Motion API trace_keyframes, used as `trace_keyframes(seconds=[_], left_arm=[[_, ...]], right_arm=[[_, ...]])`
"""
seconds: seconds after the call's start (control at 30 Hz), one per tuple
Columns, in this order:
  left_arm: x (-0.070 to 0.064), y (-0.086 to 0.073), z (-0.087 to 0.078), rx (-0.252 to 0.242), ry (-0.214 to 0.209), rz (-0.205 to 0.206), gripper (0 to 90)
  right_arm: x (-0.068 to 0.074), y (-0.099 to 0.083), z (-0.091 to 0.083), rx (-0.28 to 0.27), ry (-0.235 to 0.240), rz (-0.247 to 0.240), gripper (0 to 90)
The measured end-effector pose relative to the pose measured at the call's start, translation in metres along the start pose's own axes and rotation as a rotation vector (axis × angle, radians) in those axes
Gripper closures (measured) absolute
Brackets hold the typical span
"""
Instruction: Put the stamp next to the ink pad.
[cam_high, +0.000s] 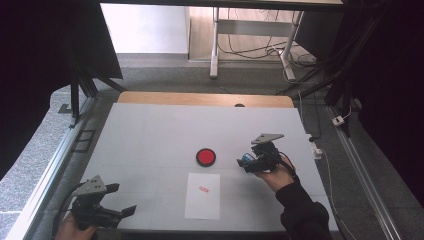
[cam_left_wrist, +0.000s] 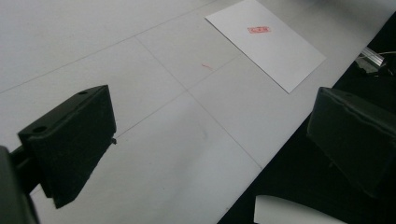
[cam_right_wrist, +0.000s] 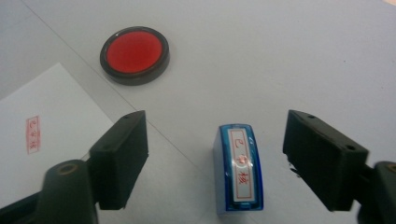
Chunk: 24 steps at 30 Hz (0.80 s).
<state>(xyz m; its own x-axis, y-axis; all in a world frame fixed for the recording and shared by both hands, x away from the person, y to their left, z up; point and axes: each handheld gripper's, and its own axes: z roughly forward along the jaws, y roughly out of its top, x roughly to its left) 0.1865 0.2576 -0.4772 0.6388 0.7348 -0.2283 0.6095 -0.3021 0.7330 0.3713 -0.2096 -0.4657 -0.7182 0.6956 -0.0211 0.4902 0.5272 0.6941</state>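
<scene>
Right gripper (cam_right_wrist: 217, 158) is seen with jaws spread wide, nothing clamped. The blue stamp (cam_right_wrist: 238, 170) is stood on the table (cam_high: 150, 135) between the two jaws, apart from both, label side up with red characters visible. In the high view the right gripper (cam_high: 250, 162) is placed right of the red ink pad (cam_high: 205, 157), with the stamp (cam_high: 245, 160) at its tip.

The ink pad (cam_right_wrist: 134, 54) is located beyond the left-hand jaw in the right gripper view, lid off, red surface exposed. The white paper sheet (cam_high: 202, 195) is laid just in front of the pad; a red imprint (cam_high: 203, 189) is already marked on it.

Left gripper (cam_high: 117, 200) is held at the table's near left corner, jaws wide apart, nothing held, well away from the sheet (cam_left_wrist: 266, 42).
</scene>
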Motion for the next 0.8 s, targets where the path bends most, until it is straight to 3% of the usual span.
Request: trace_keyframes(seconds=[0.07,0.3,0.8], left_arm=[[0.0,0.0,0.0,0.0,0.0,0.0,1.1],[0.0,0.0,0.0,-0.004,-0.006,0.003,1.0],[0.001,0.0,-0.001,-0.008,-0.01,-0.004,0.8]], right_arm=[[0.003,0.001,0.001,0.011,-0.006,0.014,12.2],[0.011,0.002,-0.001,0.009,0.014,0.038,1.9],[0.022,-0.002,-0.021,-0.04,0.018,0.023,0.0]])
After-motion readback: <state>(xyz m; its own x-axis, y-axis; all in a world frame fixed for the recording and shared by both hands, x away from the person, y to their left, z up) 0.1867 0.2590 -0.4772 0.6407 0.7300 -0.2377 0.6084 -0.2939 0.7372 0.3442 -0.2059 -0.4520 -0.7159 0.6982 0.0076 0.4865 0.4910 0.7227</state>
